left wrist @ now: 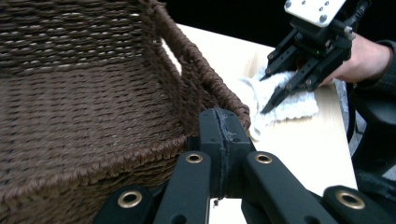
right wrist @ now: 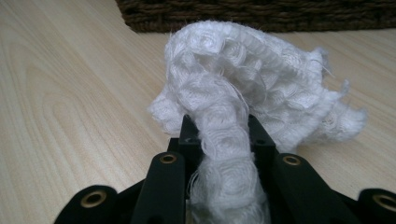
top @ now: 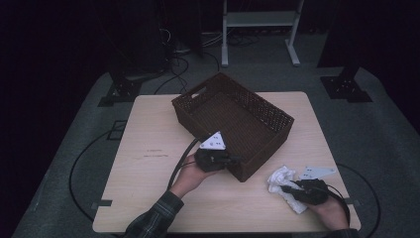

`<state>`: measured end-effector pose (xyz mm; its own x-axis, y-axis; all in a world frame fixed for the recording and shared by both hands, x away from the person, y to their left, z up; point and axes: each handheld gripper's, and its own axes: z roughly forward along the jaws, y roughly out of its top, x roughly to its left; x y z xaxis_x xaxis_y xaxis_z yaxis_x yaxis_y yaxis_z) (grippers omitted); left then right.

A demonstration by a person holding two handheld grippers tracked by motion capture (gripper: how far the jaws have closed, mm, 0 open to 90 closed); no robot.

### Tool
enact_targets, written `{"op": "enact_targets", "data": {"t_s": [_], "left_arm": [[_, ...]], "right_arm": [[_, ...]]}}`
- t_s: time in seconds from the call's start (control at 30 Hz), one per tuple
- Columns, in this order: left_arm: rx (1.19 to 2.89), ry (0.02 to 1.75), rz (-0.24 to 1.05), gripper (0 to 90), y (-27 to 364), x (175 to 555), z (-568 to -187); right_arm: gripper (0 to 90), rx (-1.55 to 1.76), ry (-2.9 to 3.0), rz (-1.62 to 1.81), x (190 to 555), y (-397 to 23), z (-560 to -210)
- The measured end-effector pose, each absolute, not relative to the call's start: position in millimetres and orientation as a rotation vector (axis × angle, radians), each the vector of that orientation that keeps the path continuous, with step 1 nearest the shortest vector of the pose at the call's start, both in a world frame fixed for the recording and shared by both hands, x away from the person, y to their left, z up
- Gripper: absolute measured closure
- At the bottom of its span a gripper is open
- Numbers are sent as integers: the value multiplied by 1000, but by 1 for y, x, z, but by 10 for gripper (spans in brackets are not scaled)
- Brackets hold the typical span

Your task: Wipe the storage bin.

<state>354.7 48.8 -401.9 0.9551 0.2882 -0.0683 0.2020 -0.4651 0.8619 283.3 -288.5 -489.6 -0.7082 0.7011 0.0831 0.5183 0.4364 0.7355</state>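
So the white cloth [top: 285, 186] was sitting bunched up on the surface [top: 153, 153], near the front right corner, just beside the brown woven basket [top: 233, 119] but not in it. Looked like a soft, light, waffle-textured rag, so I'd guess it flops and drapes rather than holding any shape, and the frayed edges could snag on the wicker. Grabbing a thick fold in the middle seemed smarter than a thin corner, which would probably slip.

The right claw [right wrist: 219, 135] had its jaws pinched on exactly that kind of fold, a fat ridge of fabric squeezed between them, the hand resting low and nearly level on the surface. The left claw [left wrist: 223, 135] was fully closed on nothing, held right at the basket's near corner, pointing across toward the cloth.
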Motion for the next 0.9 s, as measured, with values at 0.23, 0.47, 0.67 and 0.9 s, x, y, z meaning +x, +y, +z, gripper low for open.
{"op": "enact_targets", "data": {"t_s": [0.23,0.47,0.67,0.9], "left_arm": [[2049,345,90,881,34,358,-402],[2042,393,194,711,57,367,-380],[2039,479,252,572,87,386,-364],[2040,578,352,473,120,410,-353]], "right_arm": [[731,1056,2454,1133,283,-289,-490],[731,1059,2456,1133,283,-289,-490],[731,1060,2455,1132,283,-288,-490],[730,1058,2455,1133,283,-289,-490]]}}
